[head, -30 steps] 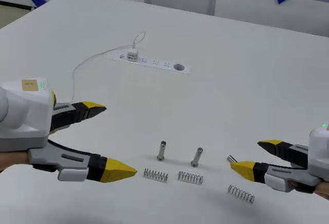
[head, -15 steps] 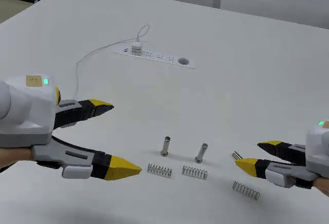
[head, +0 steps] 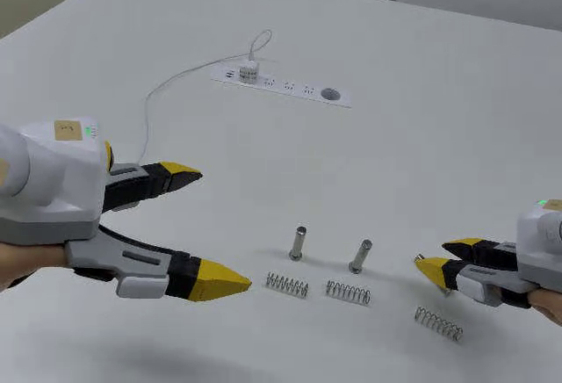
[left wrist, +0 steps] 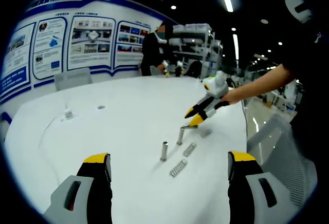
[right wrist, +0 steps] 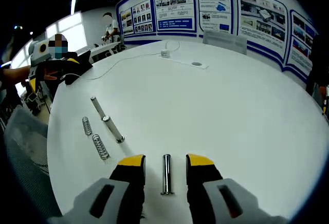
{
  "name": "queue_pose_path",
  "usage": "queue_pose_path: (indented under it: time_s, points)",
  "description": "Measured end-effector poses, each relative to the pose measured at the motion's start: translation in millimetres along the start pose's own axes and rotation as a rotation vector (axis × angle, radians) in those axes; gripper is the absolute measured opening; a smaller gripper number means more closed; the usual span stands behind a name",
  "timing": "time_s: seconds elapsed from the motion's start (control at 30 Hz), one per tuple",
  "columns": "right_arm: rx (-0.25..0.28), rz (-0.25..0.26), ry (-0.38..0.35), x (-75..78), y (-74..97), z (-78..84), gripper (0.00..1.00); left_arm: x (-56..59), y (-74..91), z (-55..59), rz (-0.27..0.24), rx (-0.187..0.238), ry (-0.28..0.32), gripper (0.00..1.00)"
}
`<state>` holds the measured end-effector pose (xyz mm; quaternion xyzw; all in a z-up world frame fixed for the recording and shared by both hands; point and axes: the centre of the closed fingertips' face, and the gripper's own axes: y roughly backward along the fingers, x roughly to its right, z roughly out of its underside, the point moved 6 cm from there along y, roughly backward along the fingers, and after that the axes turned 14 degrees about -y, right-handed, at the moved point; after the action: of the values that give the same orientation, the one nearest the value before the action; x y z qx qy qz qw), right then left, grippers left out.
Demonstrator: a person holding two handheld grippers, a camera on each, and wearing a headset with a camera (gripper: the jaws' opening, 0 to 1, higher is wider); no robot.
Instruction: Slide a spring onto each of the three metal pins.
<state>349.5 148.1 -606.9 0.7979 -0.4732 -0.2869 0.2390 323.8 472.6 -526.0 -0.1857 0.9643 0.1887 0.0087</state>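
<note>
the right gripper [head: 448,256], at the lower right of the head view, has narrowed its jaws over the last second. the gap between the yellow tips is clearly smaller than it was, though the fingers are not yet together. in the right gripper view they stand apart on either side of the third pin [right wrist: 166,173], which sits in the gap at the bottom centre of that frame. a sliver of white table [head: 421,137] shows on each side of it, so nothing is clamped yet. in the head view that pin is mostly hidden behind the lower tip, and it cannot be told whether it stands or lies.

the left gripper [head: 209,225], at the lower left, is much as it was. its fingers are spread wide and empty, and the lower tip is just short of the left spring [head: 287,285].

the whole head view has also slid, which is the headset moving; the pins and springs have not moved against each other. the left pin [head: 298,242] and middle pin [head: 360,256] stand upright at the lower centre, each bare. the left spring and middle spring [head: 348,292] lie just in front of them, and the right spring [head: 438,324] lies near the right gripper.

no spring is on any pin, so the task looks to be at its start. the closing reads as a grasp of the third pin, to hold it while a spring goes on.
</note>
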Motion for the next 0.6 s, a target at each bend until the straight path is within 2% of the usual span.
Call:
queue_pose_path:
  time_s: [0.6]
  points:
    - [-0.057, 0.027, 0.025, 3.9, -15.7, 3.9, 0.19, 1.5, -0.4, 3.2, -0.011, -0.010, 0.015, 0.96]
